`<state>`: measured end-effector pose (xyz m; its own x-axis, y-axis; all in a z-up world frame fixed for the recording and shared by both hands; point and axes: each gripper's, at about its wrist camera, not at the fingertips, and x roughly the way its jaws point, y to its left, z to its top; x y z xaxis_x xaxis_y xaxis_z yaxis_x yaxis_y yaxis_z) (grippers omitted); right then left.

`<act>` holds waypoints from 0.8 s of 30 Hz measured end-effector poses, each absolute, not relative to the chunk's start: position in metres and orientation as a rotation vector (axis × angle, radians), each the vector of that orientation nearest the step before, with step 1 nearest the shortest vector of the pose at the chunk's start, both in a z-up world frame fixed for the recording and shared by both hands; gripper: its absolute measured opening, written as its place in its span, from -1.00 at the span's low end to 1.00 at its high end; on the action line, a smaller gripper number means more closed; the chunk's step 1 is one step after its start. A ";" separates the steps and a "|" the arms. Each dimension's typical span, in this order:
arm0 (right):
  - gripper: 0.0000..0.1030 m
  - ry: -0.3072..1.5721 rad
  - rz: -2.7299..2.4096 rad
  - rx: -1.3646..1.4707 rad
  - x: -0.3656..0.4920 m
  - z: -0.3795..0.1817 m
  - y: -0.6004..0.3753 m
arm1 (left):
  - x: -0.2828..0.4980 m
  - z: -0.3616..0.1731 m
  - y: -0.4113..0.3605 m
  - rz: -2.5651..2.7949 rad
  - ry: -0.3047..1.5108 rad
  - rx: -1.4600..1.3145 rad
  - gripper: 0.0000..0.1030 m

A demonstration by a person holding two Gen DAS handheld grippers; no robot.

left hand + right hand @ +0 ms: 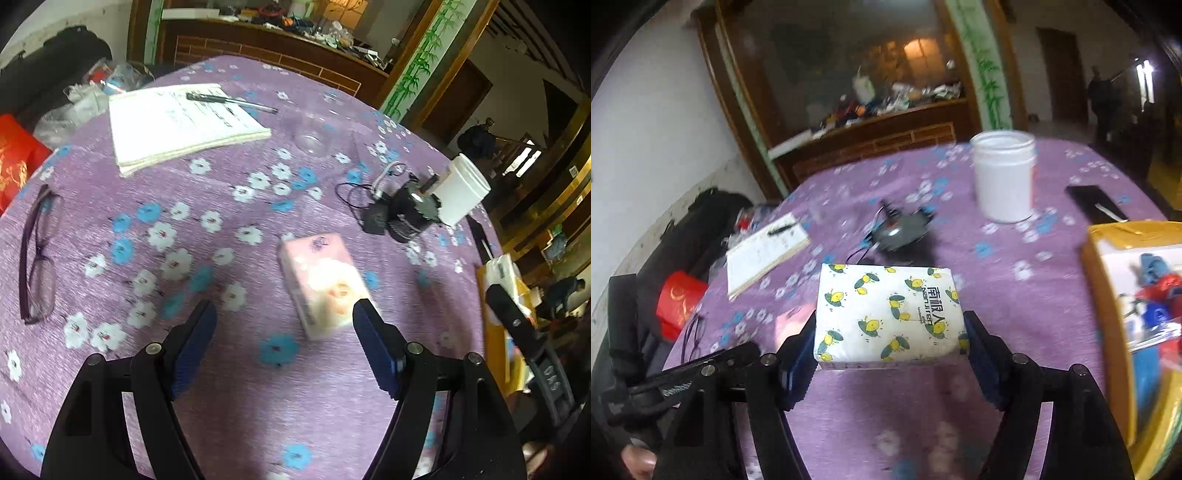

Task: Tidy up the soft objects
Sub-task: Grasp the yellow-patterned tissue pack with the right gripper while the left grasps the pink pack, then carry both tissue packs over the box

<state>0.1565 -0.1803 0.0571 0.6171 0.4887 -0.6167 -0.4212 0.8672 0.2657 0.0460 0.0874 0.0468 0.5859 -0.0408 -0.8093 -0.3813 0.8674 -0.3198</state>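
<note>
Right wrist view: a soft, light tissue pack (890, 317) is clamped across its sides in the right gripper (890, 343), while the left gripper (284, 332) is held with jaws apart.

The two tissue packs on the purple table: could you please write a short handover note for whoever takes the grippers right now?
Right gripper: shut on the lemon-print tissue pack, held above the tablecloth.
Left gripper: open, empty, over the cloth, just short of the pink tissue pack.
Pink pack lies flat on the table, untouched.
Yellow box with toys sits at the right edge.
Done: lemon pack picked up. Left: place it, then grasp and place the pink pack.
</note>
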 end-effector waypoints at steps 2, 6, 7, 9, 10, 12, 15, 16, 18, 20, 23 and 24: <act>0.44 0.734 0.509 0.128 0.161 0.057 -0.192 | 0.052 0.051 0.084 0.236 0.946 -0.492 0.48; 0.44 0.744 0.531 0.183 0.163 0.060 -0.206 | 0.071 0.044 0.076 0.309 1.002 -0.475 0.48; 0.44 0.734 0.533 0.192 0.163 0.063 -0.209 | 0.077 0.040 0.072 0.321 1.026 -0.472 0.48; 0.44 0.730 0.545 0.208 0.163 0.065 -0.211 | 0.084 0.035 0.065 0.324 1.047 -0.473 0.48; 0.44 0.729 0.547 0.216 0.163 0.065 -0.213 | 0.090 0.032 0.059 0.347 1.051 -0.452 0.48; 0.44 0.734 0.554 0.222 0.163 0.064 -0.214 | 0.098 0.027 0.052 0.385 1.052 -0.414 0.48; 0.44 0.740 0.562 0.239 0.164 0.064 -0.215 | 0.106 0.020 0.046 0.383 1.016 -0.392 0.50; 0.44 0.740 0.565 0.241 0.164 0.064 -0.215 | 0.106 0.017 0.045 0.367 1.004 -0.388 0.50; 0.44 0.736 0.562 0.245 0.163 0.064 -0.216 | 0.102 0.015 0.045 0.352 0.974 -0.374 0.27; 0.44 0.734 0.563 0.245 0.163 0.065 -0.216 | 0.102 0.016 0.042 0.355 0.960 -0.341 -0.30; 0.44 0.733 0.567 0.243 0.162 0.065 -0.216 | 0.102 0.017 0.037 0.307 0.956 -0.326 -0.62; 0.44 0.729 0.563 0.239 0.161 0.066 -0.215 | 0.103 0.017 0.034 0.299 0.954 -0.314 -0.62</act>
